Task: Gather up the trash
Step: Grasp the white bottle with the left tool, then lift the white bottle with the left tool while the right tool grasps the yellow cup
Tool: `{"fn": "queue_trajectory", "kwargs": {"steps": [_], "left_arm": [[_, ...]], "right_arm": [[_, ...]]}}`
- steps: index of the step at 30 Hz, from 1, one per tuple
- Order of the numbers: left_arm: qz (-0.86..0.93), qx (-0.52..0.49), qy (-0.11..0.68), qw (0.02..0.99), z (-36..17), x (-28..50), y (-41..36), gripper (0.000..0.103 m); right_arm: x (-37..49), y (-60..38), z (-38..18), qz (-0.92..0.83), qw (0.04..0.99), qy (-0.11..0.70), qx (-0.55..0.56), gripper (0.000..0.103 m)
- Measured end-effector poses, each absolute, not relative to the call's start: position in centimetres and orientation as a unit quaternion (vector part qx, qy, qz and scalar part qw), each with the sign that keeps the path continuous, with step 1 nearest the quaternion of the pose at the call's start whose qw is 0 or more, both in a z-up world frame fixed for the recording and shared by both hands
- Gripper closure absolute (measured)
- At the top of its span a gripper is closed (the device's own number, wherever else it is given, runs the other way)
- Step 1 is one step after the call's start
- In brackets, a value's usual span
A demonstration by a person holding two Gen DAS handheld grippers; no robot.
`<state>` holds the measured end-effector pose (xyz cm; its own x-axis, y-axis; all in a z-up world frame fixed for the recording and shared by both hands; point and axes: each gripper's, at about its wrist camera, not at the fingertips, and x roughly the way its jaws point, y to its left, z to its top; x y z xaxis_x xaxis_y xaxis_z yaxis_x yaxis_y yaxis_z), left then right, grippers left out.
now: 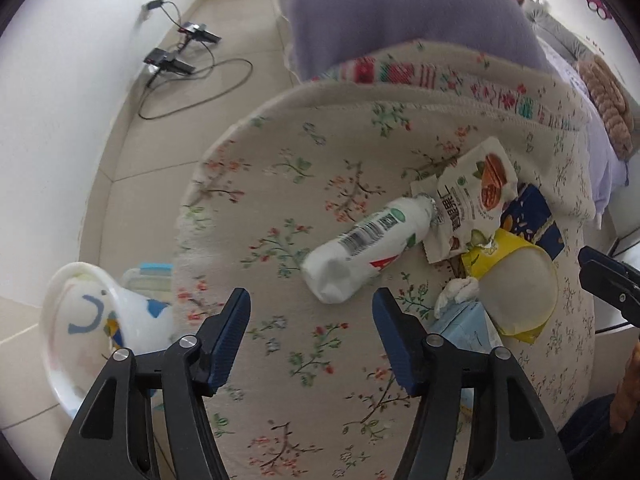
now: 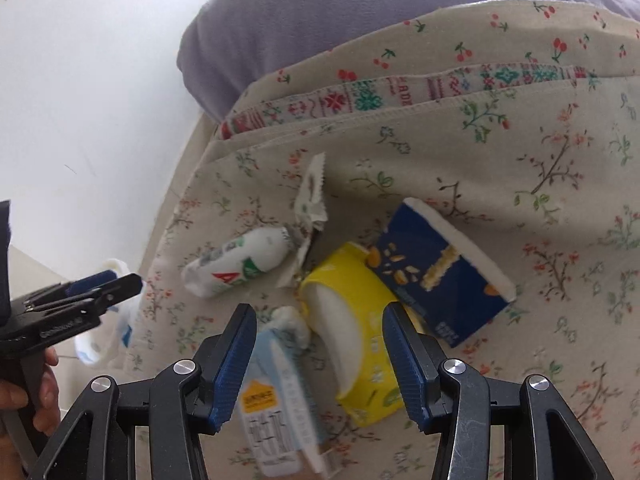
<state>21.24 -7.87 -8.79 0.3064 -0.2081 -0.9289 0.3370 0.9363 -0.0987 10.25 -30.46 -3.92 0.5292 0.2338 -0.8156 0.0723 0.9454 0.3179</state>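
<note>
Trash lies in a heap on a floral cloth [image 1: 320,160]: a white bottle [image 1: 368,248] on its side, a torn snack wrapper [image 1: 472,200], a yellow cup [image 1: 516,288], a dark blue box [image 1: 532,220], a light blue carton [image 1: 464,328] and a crumpled tissue [image 1: 456,294]. My left gripper [image 1: 312,312] hovers open just short of the bottle, holding nothing. My right gripper [image 2: 320,328] is open above the yellow cup [image 2: 360,344] and the light blue carton [image 2: 276,400], which show between its fingers; the pads do not press on them. The bottle [image 2: 236,264] lies beyond.
A white bin [image 1: 84,328] with blue marks stands on the floor left of the cloth, beside a clear box with a blue lid [image 1: 152,276]. Black devices with cables [image 1: 172,60] lie by the wall. A purple blanket [image 1: 400,12] lies behind the cloth. A hand [image 2: 40,384] holds the left gripper [image 2: 120,284].
</note>
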Motion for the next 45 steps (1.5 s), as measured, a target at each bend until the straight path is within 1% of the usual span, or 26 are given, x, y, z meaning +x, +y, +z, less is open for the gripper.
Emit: {"fn": "queue_trajectory", "kwargs": {"steps": [12,19,22,24,27,30,39,45], "left_arm": [[-0.162,0.188,0.536,0.807,-10.6,22.2,-14.9,0.035],[-0.161,0.178,0.542,0.805,-11.3,23.4,-15.4,0.036],[-0.164,0.168,0.548,0.803,-11.7,23.5,-15.5,0.037],[-0.162,0.165,0.550,0.802,-11.9,24.4,-15.1,0.049],[-0.163,0.149,0.556,0.801,-11.9,24.7,-14.5,0.056],[-0.162,0.128,0.567,0.797,-11.9,24.9,-14.1,0.059],[-0.162,0.082,0.582,0.792,-12.0,25.5,-12.8,0.060],[-0.169,0.055,0.580,0.795,-11.1,24.8,-12.0,0.060]], "right_arm": [[10.4,-31.1,-6.4,0.043,0.843,0.513,0.153,0.045],[10.5,-31.5,-7.0,0.038,0.839,0.520,0.156,0.045],[10.6,-31.5,-7.1,0.037,0.839,0.520,0.155,0.045],[10.6,-31.6,-7.3,0.037,0.838,0.522,0.156,0.045],[10.6,-31.6,-7.5,0.038,0.836,0.525,0.155,0.045],[10.7,-31.4,-7.5,0.041,0.836,0.526,0.153,0.045],[11.2,-29.8,-8.4,0.049,0.831,0.539,0.130,0.045],[11.5,-28.9,-9.2,0.052,0.824,0.551,0.119,0.045]]}}
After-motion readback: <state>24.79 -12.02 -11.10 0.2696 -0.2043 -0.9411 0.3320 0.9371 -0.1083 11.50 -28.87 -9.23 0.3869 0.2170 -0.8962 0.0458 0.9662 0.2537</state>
